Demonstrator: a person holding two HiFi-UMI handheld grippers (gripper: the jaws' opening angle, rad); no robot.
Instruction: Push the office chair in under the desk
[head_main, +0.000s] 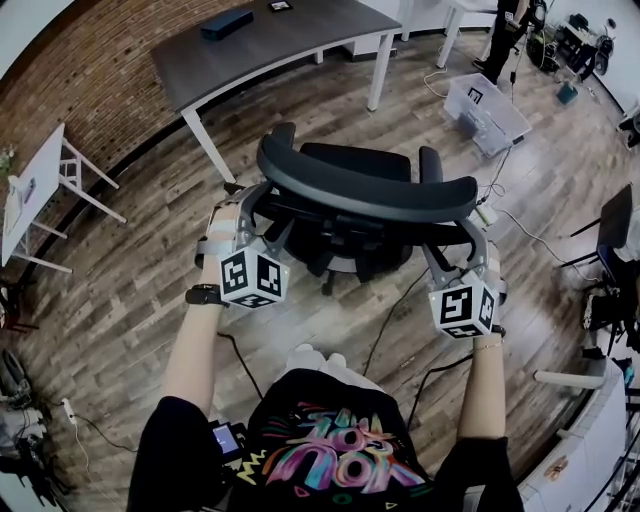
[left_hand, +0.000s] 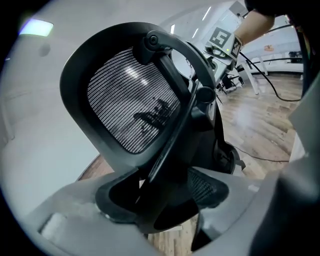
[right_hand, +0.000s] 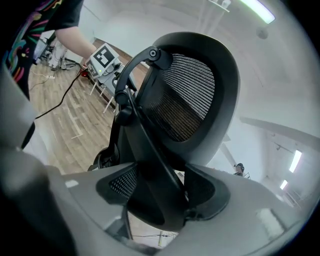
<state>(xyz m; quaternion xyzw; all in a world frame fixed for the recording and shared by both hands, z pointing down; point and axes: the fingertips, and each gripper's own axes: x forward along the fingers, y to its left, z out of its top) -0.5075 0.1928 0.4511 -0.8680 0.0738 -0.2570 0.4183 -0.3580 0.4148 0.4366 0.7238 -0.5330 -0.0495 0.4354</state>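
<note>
A black mesh-back office chair stands on the wood floor, its back toward me and its seat facing the dark grey desk a little beyond it. My left gripper is at the left side of the chair's back frame. In the left gripper view its jaws stand wide around a black frame strut, with a sliver of light beside one pad. My right gripper is at the right side. Its jaws straddle the matching strut; I see no firm pinch.
A black box lies on the desk, whose white legs flank the gap ahead of the chair. A clear plastic bin sits to the right, and a white folding table to the left. Cables trail across the floor by my feet.
</note>
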